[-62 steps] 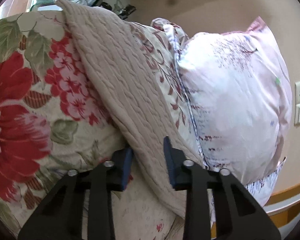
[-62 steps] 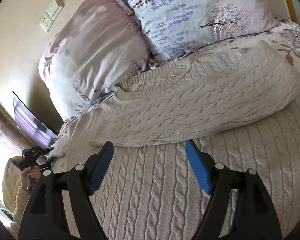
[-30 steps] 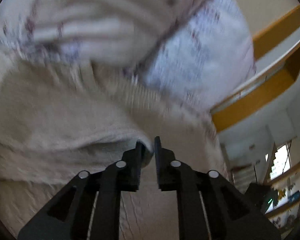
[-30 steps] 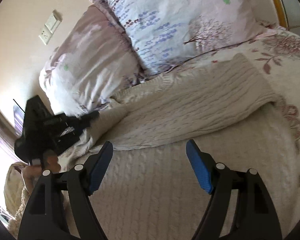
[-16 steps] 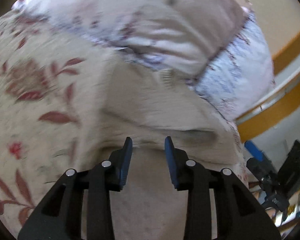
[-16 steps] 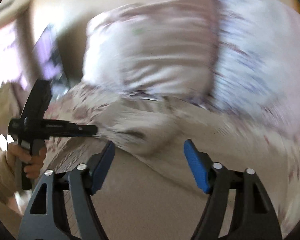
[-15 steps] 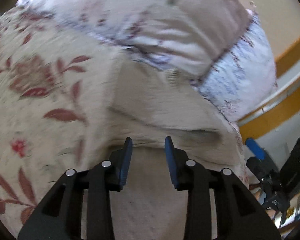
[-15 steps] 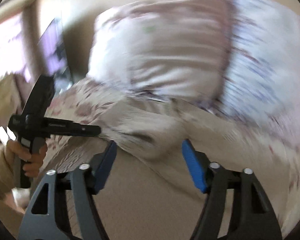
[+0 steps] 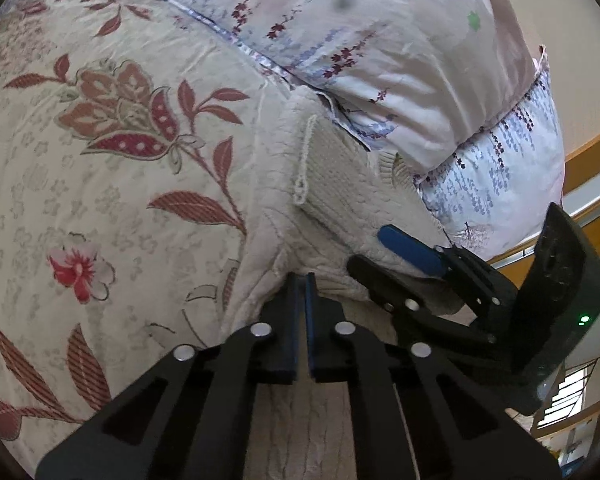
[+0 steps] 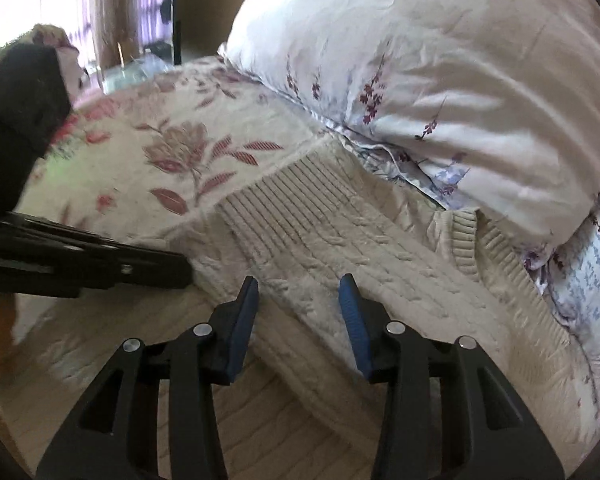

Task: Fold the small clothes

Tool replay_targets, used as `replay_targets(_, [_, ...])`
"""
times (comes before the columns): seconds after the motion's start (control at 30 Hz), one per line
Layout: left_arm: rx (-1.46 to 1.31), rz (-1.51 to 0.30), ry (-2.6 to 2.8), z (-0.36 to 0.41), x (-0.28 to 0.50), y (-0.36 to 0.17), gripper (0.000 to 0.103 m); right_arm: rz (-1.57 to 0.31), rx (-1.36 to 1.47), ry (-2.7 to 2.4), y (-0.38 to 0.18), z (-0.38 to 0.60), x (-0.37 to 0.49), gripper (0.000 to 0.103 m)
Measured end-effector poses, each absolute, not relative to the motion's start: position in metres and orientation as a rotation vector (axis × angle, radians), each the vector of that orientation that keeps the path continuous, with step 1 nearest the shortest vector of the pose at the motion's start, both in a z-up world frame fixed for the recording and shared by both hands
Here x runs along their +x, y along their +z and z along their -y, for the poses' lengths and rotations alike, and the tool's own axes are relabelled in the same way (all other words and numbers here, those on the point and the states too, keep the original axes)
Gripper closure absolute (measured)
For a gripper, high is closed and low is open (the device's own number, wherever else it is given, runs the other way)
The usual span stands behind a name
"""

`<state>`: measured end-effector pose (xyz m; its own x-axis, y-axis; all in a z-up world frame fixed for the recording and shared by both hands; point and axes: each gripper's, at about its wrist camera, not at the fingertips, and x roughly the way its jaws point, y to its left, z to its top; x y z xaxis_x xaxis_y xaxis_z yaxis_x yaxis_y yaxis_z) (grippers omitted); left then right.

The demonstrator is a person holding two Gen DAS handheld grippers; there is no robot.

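Your left gripper [image 9: 302, 280] pinches the cream sweater's [image 10: 340, 248] edge near the pillows [image 10: 440, 80] at the bed's [image 9: 100, 160] head, while your right gripper [image 10: 298, 300], jaws just narrowing, straddles its folded sleeve for the next fold.

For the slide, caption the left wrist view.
Left hand-held gripper shut on cream sweater edge, floral bedspread beneath.

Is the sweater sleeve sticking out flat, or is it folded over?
Folded over. The sleeve, ribbed cuff at the far end, lies across the sweater body on the bed, beside the pillow.
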<state>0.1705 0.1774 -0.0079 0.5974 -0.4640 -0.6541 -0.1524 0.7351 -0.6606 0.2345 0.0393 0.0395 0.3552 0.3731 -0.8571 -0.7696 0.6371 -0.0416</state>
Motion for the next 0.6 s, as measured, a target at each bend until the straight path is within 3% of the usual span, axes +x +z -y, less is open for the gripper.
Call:
replay_targets(0.07, [-0.753,-0.933,-0.204,-0.179,0.17,-0.009,0.099,-0.937,-0.475,0.753,0.037,-0.039,0.235,0.074])
replay_targets(0.13, [-0.751,-0.933,-0.202,-0.179,0.17,-0.009,0.099,-0.944,-0.426,0.745,0.039,-0.035,0.236,0.095])
replay_targets(0.33, [-0.75,-0.931,-0.2,-0.178,0.169,-0.009,0.099,-0.895,-0.181,0.655,0.071,0.007,0.245,0.097])
replay_targets(0.6, [-0.754,-0.932,-0.2,-0.178,0.169,-0.009,0.099,-0.786,0.359,0.309,0.117,0.178,0.218,0.097])
